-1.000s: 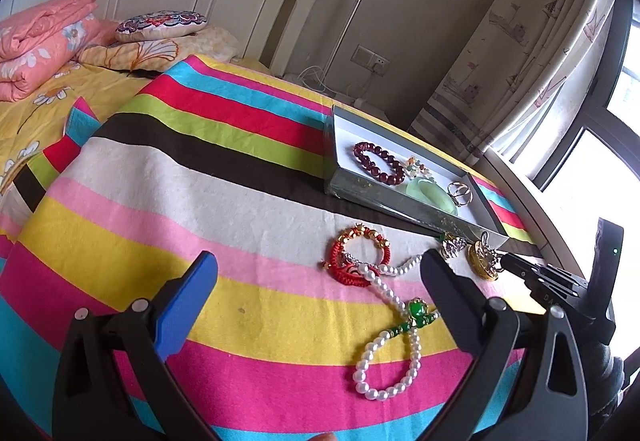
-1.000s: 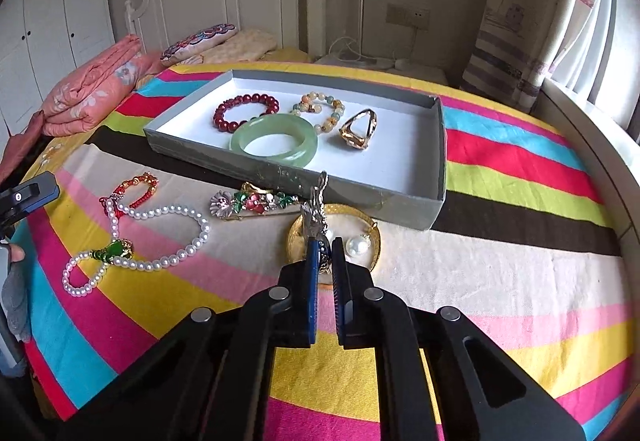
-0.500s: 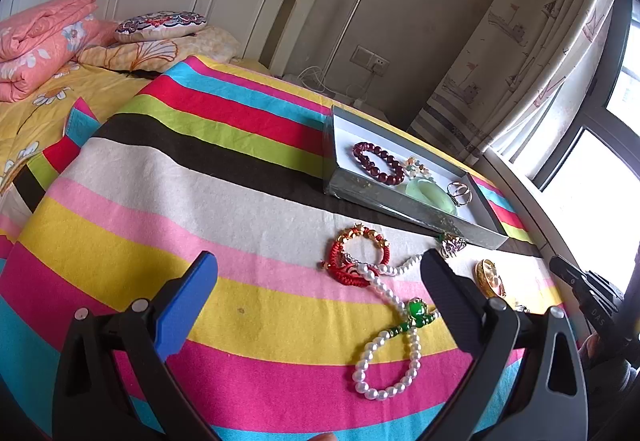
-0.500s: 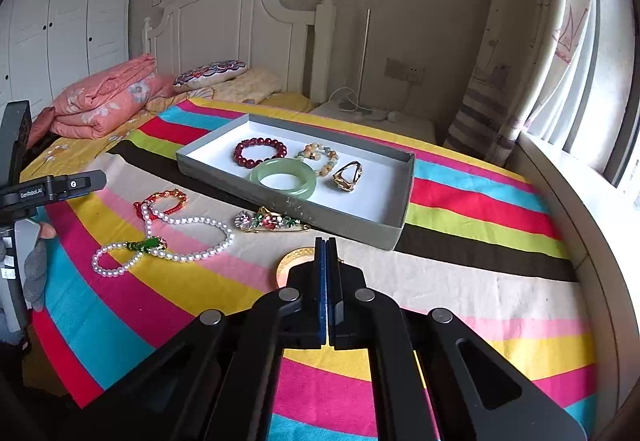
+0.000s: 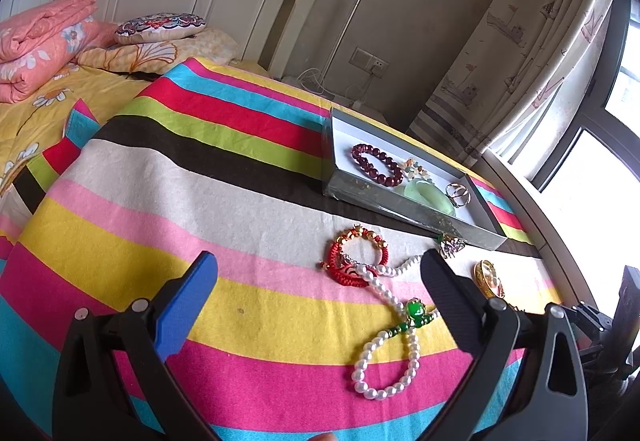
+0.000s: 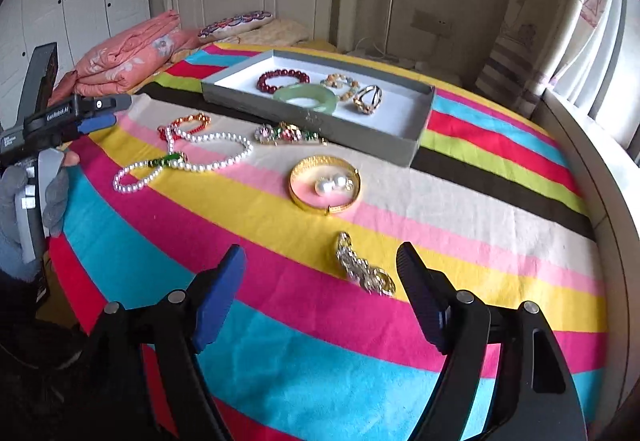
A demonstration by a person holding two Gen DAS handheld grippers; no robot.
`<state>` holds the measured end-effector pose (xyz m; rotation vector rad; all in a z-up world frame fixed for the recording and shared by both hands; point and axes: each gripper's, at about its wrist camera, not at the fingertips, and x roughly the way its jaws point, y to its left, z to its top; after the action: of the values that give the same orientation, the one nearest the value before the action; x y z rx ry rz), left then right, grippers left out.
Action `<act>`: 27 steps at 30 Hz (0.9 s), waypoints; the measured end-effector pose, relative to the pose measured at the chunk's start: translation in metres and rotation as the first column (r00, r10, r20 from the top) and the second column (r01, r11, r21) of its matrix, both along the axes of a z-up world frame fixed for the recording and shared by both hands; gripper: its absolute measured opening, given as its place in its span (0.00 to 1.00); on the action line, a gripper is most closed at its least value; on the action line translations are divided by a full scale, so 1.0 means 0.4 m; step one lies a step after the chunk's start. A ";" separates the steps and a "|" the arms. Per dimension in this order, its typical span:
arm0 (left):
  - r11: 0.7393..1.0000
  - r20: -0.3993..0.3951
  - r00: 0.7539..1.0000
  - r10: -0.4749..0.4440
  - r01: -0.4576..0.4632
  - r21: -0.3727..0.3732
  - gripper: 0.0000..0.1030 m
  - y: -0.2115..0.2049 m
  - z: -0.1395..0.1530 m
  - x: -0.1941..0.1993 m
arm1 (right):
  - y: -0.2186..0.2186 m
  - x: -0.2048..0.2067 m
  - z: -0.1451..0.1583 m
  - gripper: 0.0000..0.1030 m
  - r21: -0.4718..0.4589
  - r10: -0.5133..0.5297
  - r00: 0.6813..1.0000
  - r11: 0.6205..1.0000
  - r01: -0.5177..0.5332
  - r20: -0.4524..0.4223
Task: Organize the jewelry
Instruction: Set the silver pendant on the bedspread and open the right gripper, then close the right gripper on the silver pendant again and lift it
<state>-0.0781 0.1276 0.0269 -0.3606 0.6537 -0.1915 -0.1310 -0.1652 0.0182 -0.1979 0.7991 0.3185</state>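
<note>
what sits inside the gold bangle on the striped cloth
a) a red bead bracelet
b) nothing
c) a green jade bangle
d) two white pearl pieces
d: in the right wrist view two white pearl pieces lie within the ring of the gold bangle; the jade bangle and red bead bracelet are in the grey tray.

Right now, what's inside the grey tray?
Four pieces lie in the grey tray: a dark red bead bracelet, a green jade bangle, a pale mixed-bead bracelet and a gold ring. The near wall hides the floor just behind it.
</note>
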 end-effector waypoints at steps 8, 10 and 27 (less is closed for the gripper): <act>1.000 -0.055 0.998 -0.029 0.029 0.009 0.97 -0.009 -0.011 0.019 | -0.056 0.057 -0.053 0.69 0.034 0.037 0.996 0.999 -0.034 -0.083; 0.999 -0.090 0.995 -0.045 0.045 0.007 0.97 -0.014 -0.020 0.031 | -0.055 0.077 -0.060 0.66 0.036 0.077 0.992 0.997 -0.073 -0.105; 0.987 -0.182 0.981 -0.067 0.091 0.129 0.98 -0.060 -0.043 0.063 | -0.114 0.059 -0.022 0.15 0.057 0.109 0.994 0.992 -0.111 0.029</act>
<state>-0.0528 0.1038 0.0098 -0.2208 0.8537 -0.1905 -0.1076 -0.2106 0.0095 -0.1914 0.7535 0.4417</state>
